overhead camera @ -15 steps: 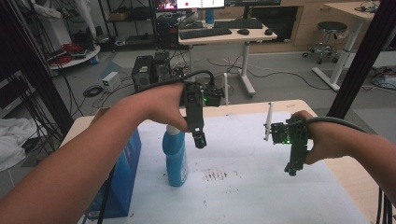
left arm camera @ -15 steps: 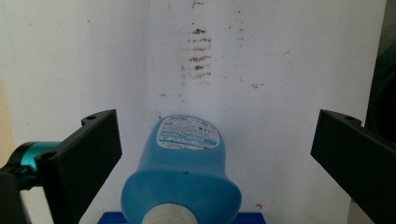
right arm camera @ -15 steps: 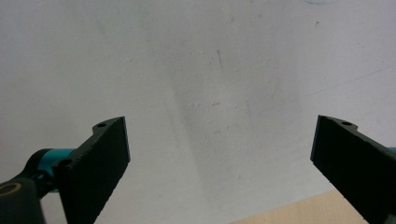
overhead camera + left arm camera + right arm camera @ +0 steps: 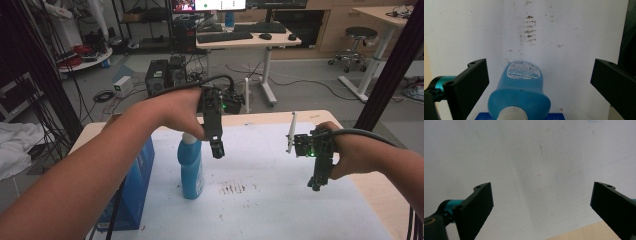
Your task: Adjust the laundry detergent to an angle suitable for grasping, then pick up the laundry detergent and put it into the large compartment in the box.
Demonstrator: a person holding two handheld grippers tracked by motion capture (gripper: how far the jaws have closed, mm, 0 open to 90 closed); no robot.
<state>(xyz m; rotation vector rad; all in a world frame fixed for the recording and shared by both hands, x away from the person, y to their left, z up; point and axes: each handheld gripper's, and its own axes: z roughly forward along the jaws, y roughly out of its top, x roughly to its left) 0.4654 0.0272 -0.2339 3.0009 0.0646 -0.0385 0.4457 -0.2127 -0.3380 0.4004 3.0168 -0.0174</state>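
Left gripper (image 4: 217, 149) barely shifted since half second back, hung wide open over bottle (image 4: 191, 167), holding nothing. Bottle stood upright left of centre on counter (image 4: 280, 210). Grab not started. Right gripper (image 4: 316, 184) open, empty, lower right.

- Blue bottle (image 4: 520, 93): smooth, glossy plastic with a paper-like label.
- Table (image 4: 280, 210): matt white sheet, scuffed; bare wood at its edges.
- Gripper jaws: matt black.

blue bottle (image 4: 192, 170) | white cap, pale label | upright | on white mat beside blue box (image 4: 131, 192)
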